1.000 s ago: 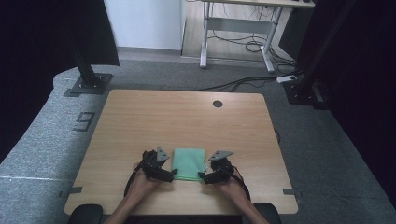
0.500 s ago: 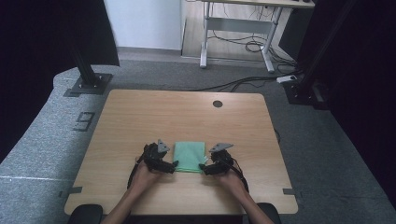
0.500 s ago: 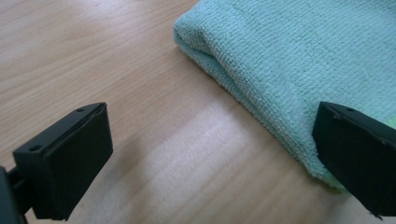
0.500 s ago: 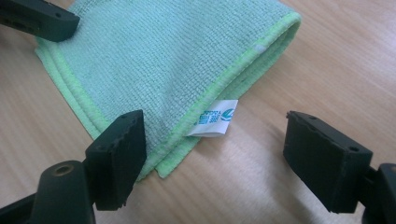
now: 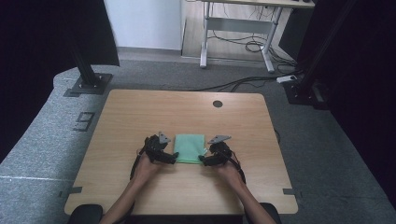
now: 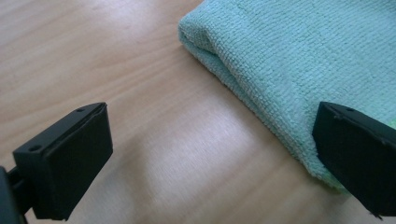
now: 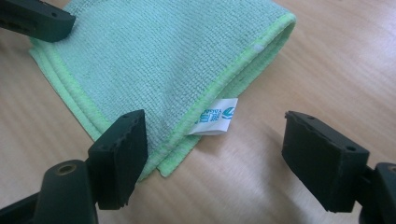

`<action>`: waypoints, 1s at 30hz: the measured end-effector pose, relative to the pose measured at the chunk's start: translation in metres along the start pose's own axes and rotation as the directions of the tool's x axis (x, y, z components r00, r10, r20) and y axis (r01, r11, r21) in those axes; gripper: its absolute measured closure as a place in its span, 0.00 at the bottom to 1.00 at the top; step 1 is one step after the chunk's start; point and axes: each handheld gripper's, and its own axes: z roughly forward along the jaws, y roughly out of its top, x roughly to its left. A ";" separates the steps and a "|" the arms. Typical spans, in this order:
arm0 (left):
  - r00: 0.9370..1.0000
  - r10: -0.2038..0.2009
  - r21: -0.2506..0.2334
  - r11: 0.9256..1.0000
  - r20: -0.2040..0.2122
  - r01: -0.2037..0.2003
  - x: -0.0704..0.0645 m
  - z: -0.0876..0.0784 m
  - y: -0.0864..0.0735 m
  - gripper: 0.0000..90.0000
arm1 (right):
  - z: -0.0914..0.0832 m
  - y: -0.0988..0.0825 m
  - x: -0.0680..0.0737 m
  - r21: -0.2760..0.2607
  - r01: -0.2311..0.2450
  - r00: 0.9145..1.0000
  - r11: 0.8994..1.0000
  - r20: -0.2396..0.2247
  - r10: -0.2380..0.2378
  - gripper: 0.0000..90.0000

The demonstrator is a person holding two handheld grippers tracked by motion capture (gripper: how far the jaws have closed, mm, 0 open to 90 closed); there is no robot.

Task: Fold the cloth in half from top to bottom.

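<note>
Cloth: a folded green cloth (image 5: 189,148) lay flat on the wooden desk (image 5: 140,116), toward the desk's 6 o'clock edge, between the two grippers.
Left gripper: the left gripper (image 5: 174,157), held in the person's left hand (image 5: 145,167), sat at the cloth's 9 o'clock side; its jaws stood spread wide, one over bare wood, the other at the cloth's folded edge (image 6: 261,70).
Right gripper: the right gripper (image 5: 202,158), in the right hand (image 5: 229,170), sat at the cloth's 3 o'clock side; its jaws were spread either side of a near corner, pinching nothing.
Label: a small white tag (image 7: 215,116) stuck out from the cloth's hemmed edge, between the right jaws.
Surroundings: grey carpet (image 5: 42,140) ringed the desk.
</note>
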 end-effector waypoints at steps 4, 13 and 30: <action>1.000 -0.004 0.003 1.000 -0.013 0.004 0.006 0.006 0.006 0.00 | 0.005 0.006 -0.005 -0.001 -0.001 1.000 1.000 0.017 0.001 0.25; 0.999 -0.044 -0.004 0.999 0.032 0.044 0.014 0.010 0.006 0.00 | 0.008 0.008 -0.011 -0.001 -0.052 0.999 0.999 0.006 0.052 0.24; 0.997 -0.029 -0.061 0.998 0.068 0.034 0.027 -0.040 0.003 0.00 | -0.018 0.011 -0.007 -0.054 -0.013 1.000 0.998 -0.024 0.011 0.15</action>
